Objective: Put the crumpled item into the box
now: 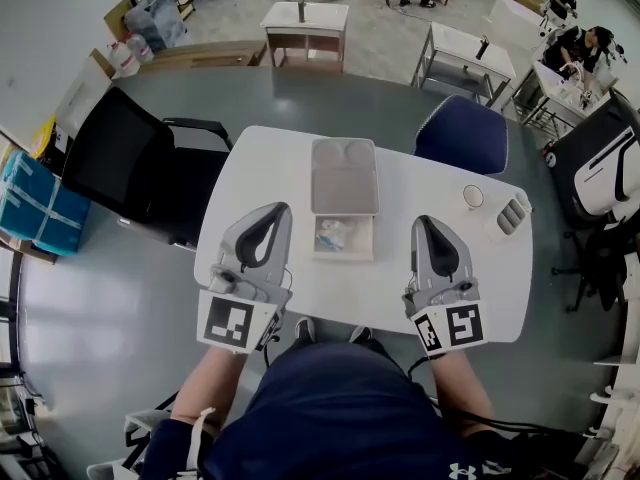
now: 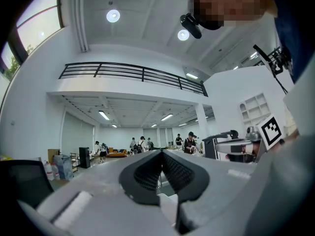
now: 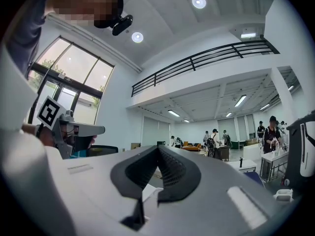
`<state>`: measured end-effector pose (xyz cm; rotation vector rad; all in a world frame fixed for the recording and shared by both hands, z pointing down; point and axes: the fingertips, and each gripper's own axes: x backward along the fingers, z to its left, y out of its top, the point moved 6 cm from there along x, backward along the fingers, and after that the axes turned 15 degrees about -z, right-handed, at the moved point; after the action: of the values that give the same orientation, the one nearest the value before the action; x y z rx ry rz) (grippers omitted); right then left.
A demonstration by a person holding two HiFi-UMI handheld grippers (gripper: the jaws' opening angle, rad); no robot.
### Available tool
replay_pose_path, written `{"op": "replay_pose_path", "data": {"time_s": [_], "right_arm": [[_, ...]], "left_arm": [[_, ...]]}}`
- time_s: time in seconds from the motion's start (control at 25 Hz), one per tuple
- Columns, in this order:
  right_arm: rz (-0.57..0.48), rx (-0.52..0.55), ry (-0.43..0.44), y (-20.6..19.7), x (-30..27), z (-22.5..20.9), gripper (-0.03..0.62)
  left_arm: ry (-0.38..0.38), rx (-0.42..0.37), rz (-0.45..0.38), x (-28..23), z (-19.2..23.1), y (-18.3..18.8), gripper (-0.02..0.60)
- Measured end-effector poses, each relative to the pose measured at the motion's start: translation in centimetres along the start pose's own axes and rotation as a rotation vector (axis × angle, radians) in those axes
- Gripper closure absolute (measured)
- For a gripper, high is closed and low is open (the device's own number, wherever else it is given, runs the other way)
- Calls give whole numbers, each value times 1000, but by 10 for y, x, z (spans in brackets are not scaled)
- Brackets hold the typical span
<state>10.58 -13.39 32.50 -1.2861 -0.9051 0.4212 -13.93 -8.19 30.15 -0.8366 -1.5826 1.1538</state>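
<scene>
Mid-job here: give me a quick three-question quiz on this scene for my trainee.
1. True or false: the left tool and right tool are both shut and empty.
2. Where is the crumpled item? A: in the box. B: on the chair. C: in the left tool.
3. Fill in: the box's lid is ____.

Key: 1 true; 2 A; 3 open.

Head view steeply over table (image 1: 262,173); gripper views level
</scene>
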Motion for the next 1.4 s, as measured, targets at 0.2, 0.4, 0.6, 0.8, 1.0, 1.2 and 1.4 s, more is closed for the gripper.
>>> {"op": "replay_pose_path", "data": {"time_s": [0.2, 0.4, 0.6, 0.8, 1.0, 1.2, 1.4], "right_arm": [[3, 3, -10, -1, 2, -3, 592], [2, 5, -16, -2, 2, -4, 592], [9, 6, -11, -4, 0, -3, 592], [15, 9, -8, -4, -1, -4, 592], [19, 11, -8, -4, -1, -1, 592], [19, 14, -15, -4, -4, 0, 592], [18, 16, -22, -3, -4, 0, 592]], "left_arm": [[-2, -1, -1, -3, 3, -4, 580], [-1, -1, 15, -4, 5, -7, 580], [-12, 3, 11, -4, 6, -11, 580], [-2, 19, 32, -5, 5, -13, 580], [-14, 5, 28, -5, 8, -13, 580], [-22, 12, 22, -6, 12, -14, 580], [-8, 39, 38, -6, 11, -15, 580]]}}
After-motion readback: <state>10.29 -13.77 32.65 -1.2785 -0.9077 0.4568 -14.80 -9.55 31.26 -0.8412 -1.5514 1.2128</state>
